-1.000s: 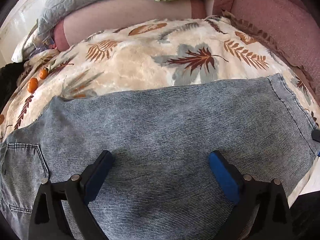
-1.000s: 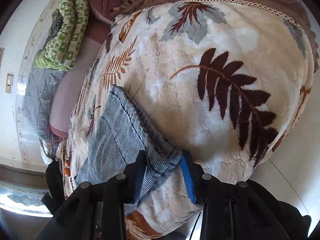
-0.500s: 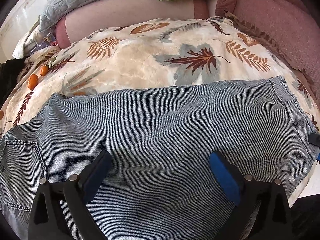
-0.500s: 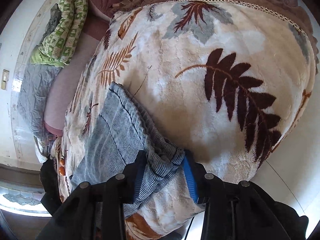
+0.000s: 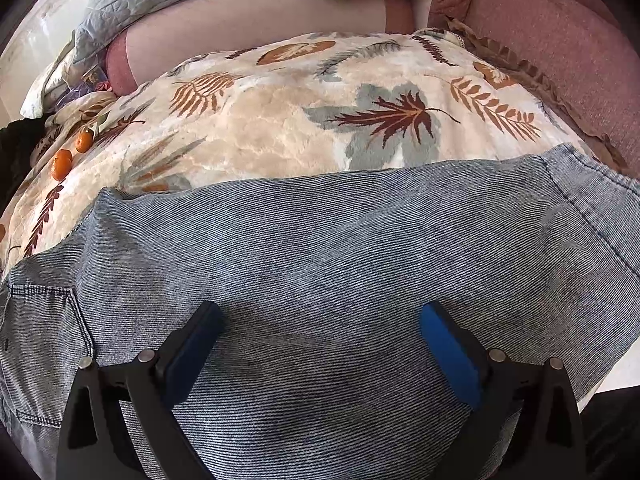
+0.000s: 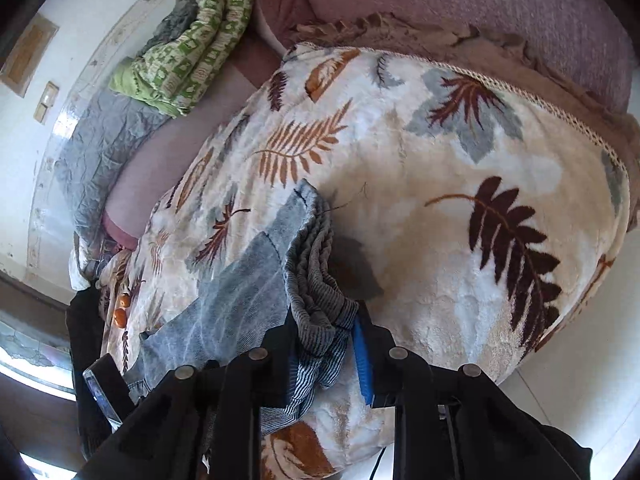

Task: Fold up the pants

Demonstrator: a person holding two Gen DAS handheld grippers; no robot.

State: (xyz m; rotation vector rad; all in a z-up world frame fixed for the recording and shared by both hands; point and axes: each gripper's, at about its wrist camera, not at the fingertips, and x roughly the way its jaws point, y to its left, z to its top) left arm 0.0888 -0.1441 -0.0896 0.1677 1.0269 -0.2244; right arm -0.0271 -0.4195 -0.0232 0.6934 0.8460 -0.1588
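Blue-grey denim pants (image 5: 320,256) lie spread across a cream blanket with a leaf print (image 5: 280,128). A back pocket shows at the left edge and the leg hem at the right. My left gripper (image 5: 320,336) is open, its blue-padded fingers wide apart just above the middle of the pants. My right gripper (image 6: 326,336) is shut on the bunched hem end of the pants (image 6: 312,280) and holds it lifted off the blanket (image 6: 440,240), casting a shadow beneath.
Two small oranges (image 5: 72,152) lie on the blanket at the far left. A folded green patterned cloth (image 6: 188,52) and a grey quilt (image 6: 104,148) lie at the back. A pink sofa back (image 6: 480,12) borders the far side. The blanket's edge drops off at the right.
The right gripper has lifted the hem end up and swung it leftward, so the fabric now stands off the blanket. The left gripper has barely moved and stays open.
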